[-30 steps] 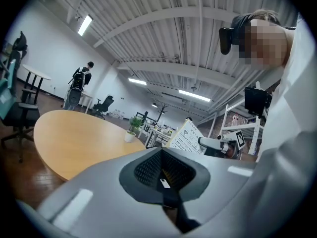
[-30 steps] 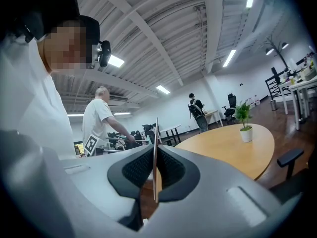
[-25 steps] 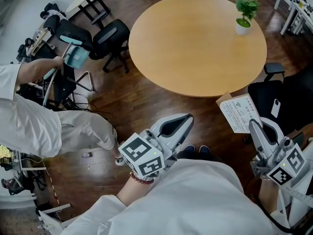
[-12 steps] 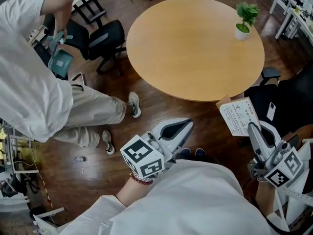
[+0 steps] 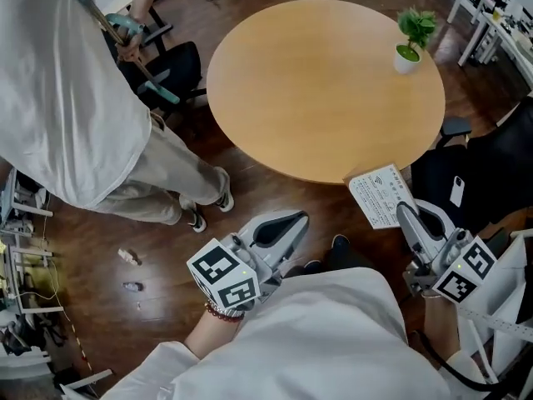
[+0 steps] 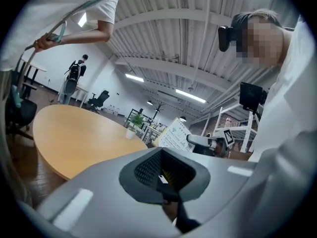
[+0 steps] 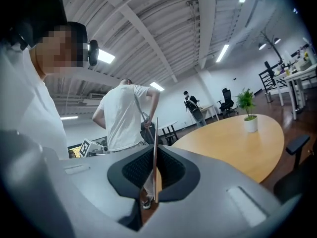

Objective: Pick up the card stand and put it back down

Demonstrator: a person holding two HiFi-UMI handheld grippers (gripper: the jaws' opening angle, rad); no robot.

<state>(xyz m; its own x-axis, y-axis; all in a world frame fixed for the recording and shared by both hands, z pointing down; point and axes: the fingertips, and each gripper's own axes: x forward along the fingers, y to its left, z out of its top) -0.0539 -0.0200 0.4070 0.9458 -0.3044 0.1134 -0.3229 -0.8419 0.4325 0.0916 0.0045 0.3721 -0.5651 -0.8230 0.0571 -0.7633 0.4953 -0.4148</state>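
Card stand (image 5: 379,197) clamped in right hand-held gripper (image 5: 405,213).

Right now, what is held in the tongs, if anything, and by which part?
The right tongs pinch the white printed card stand by its near edge. The left tongs are closed and hold nothing.

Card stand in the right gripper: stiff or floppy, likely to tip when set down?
Probably stiff: the card stand shows as a straight thin edge in the right gripper. Likely light, being so thin. It may tip easily; no base shows.
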